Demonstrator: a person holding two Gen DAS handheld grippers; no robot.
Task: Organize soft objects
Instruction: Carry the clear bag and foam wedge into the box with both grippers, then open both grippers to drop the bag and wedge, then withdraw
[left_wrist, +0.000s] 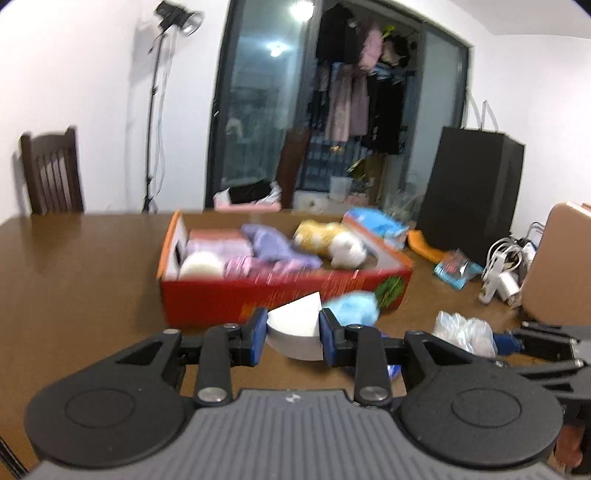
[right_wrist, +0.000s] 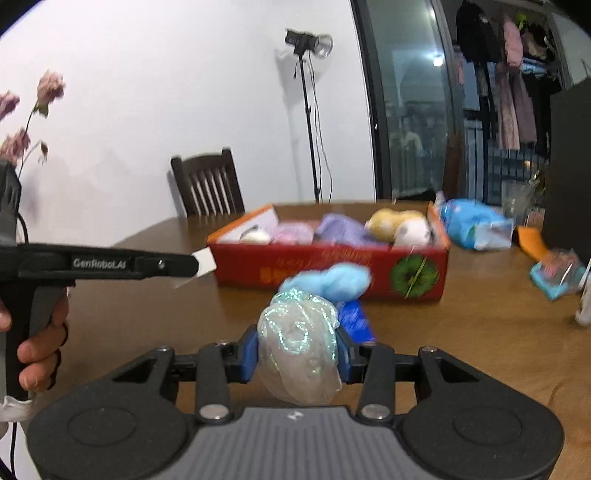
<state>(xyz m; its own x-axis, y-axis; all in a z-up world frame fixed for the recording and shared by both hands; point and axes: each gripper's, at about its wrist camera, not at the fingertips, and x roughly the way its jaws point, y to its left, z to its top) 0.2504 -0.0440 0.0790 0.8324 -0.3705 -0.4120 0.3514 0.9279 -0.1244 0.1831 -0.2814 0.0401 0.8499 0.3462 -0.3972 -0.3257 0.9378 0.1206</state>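
Both hands mid-carry toward the box. Left tongs (left_wrist: 293, 332) clamped on a white wedge-shaped foam piece (left_wrist: 295, 325), lifted clear of the brown wooden counter (left_wrist: 92, 277). Right tongs (right_wrist: 297, 354) clamped on a crumpled iridescent clear plastic-wrapped bundle (right_wrist: 299, 350), also off the counter.

The open red cardboard box (left_wrist: 258, 299) sits just ahead, already holding a white round pad, pink and purple cloths and a yellow-and-white plush toy (left_wrist: 332, 240). A light blue fluffy ball (right_wrist: 332, 280) lies on the counter just in front of the box, not yet packed.

Likely next: bring each load over the box rim, then let go into a free gap; the box looks fairly full.

Room: dark wooden chair (left_wrist: 51, 173), light stand (left_wrist: 159, 110), glass door, hanging clothes behind, black cabinet (left_wrist: 472, 192), cables at far right. Frames are motion-blurred.
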